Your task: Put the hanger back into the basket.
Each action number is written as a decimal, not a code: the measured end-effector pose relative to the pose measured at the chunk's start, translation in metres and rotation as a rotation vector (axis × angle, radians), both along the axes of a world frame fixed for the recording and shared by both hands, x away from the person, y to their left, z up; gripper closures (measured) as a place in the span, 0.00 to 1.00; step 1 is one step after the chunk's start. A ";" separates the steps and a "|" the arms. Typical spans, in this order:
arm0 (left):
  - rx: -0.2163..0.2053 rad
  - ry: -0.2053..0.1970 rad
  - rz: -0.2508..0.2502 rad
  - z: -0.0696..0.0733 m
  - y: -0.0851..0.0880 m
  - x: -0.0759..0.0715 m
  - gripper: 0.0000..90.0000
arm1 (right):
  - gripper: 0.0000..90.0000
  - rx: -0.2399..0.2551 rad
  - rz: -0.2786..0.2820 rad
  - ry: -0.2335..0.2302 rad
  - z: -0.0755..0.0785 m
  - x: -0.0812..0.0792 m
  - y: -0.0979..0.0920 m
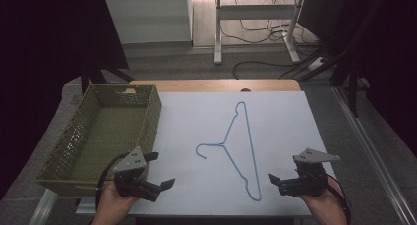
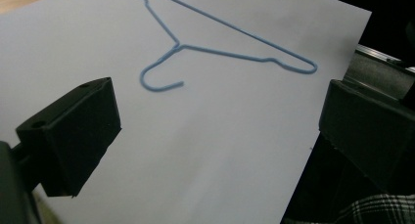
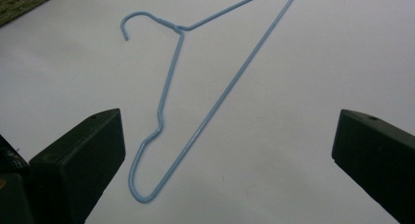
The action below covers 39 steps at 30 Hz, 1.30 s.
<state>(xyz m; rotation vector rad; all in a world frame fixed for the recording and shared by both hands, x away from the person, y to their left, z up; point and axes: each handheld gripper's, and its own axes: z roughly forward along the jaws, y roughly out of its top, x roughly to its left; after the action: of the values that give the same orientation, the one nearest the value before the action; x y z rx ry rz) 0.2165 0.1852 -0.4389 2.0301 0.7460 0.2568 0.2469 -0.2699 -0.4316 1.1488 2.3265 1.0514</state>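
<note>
The high view was dim overall, its sides and upper corners falling into near black, while the white sheet (image 1: pixel 206 136) on the desk (image 1: pixel 211 85) was the brightest area and stayed evenly lit without glare. Light seemed to fall from above; shadows under the tools were soft and faint. In the left gripper view the near jaws were blurred and dark, and the blue hanger (image 2: pixel 220 48) farther off was sharper. The right gripper view was likewise soft up close, with a mild bluish cast over the sheet.
</note>
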 end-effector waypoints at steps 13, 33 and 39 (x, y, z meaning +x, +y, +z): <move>0.018 0.025 -0.062 -0.014 -0.040 0.020 0.02 | 0.00 0.016 0.025 0.003 -0.001 0.017 0.022; 0.055 0.057 -0.038 -0.045 -0.058 0.057 0.02 | 0.00 -0.053 0.088 0.081 -0.015 0.058 0.077; 0.065 0.070 -0.039 -0.053 -0.065 0.067 0.01 | 0.07 -0.061 0.098 0.102 -0.021 0.070 0.091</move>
<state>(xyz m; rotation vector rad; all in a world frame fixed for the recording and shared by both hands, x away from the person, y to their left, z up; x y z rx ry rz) 0.2832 0.1203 -0.4918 2.1225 0.7487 0.1905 0.3169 -0.1793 -0.4529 1.0990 2.4989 0.9681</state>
